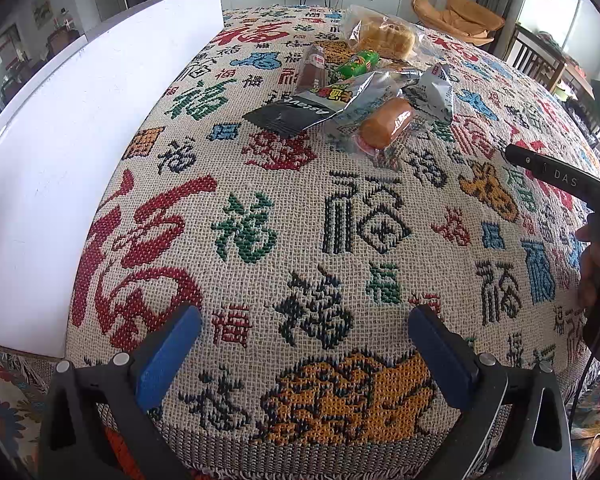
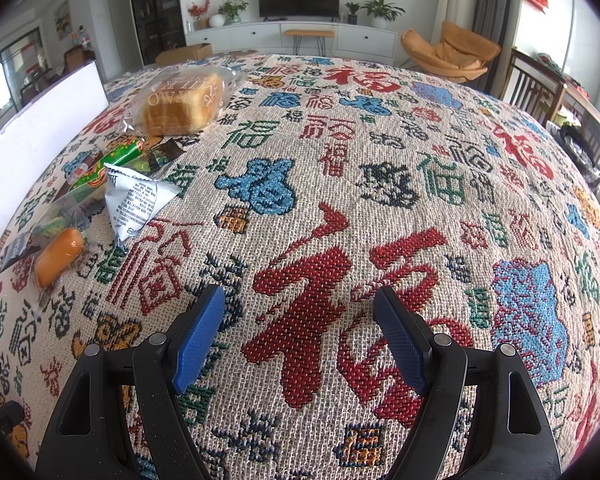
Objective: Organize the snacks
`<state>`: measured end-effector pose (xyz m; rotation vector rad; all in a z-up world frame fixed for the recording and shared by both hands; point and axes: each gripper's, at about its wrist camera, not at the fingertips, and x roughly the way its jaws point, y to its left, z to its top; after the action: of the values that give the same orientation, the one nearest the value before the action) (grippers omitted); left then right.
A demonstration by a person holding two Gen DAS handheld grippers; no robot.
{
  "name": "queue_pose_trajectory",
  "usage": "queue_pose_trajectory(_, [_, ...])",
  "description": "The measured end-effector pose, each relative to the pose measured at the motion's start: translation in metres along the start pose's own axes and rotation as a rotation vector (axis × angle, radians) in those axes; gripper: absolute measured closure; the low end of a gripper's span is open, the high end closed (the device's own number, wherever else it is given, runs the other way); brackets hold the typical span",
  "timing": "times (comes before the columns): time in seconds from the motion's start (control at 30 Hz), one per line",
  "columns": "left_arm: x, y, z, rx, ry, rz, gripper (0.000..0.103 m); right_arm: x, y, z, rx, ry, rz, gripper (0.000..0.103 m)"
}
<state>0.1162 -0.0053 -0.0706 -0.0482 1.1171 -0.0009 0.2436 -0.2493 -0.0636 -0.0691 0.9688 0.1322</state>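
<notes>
Left gripper (image 1: pixel 304 344) & right gripper (image 2: pixel 300 332): jaws stood apart, nothing between, each hovering over the patterned tablecloth (image 1: pixel 340 240). Snacks lay in a loose pile farther out on the cloth, well apart from both: bread bag (image 2: pixel 180 108), green packet (image 1: pixel 358 64), grey pouch (image 2: pixel 134 204), orange roll (image 1: pixel 386 122), black pouch (image 1: pixel 292 112). White board (image 1: pixel 80 128) stood along the cloth's left edge.

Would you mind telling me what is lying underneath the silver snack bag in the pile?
The silver snack bag overlaps a black packet at its near end and a wrapped brown sausage behind. A green packet sits just beyond. Whatever else lies beneath it is covered.
</notes>
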Motion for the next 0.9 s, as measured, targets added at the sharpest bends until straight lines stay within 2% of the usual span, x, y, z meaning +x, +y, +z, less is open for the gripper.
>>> queue_pose_trajectory(0.4, [0.000, 0.000, 0.000, -0.004, -0.002, -0.003, 0.000, 0.000, 0.000, 0.000, 0.000, 0.000, 0.000, 0.023])
queue_pose_trajectory(0.53, [-0.008, 0.015, 0.000, -0.079, -0.039, -0.079, 0.001, 0.000, 0.000, 0.000, 0.000, 0.000, 0.000, 0.023])
queue_pose_trajectory(0.67, [-0.012, 0.035, -0.002, -0.174, -0.058, -0.122, 0.001, 0.000, 0.000, 0.000, 0.000, 0.000, 0.000, 0.023])
queue_pose_trajectory(0.87, [-0.011, 0.036, -0.002, -0.179, -0.058, -0.121, 0.001, 0.000, -0.002, -0.001, 0.003, 0.001, 0.011, 0.022])
queue_pose_trajectory(0.9, [-0.011, 0.037, -0.002, -0.182, -0.059, -0.123, 0.001, 0.001, -0.002, 0.000, 0.002, 0.004, 0.020, 0.018])
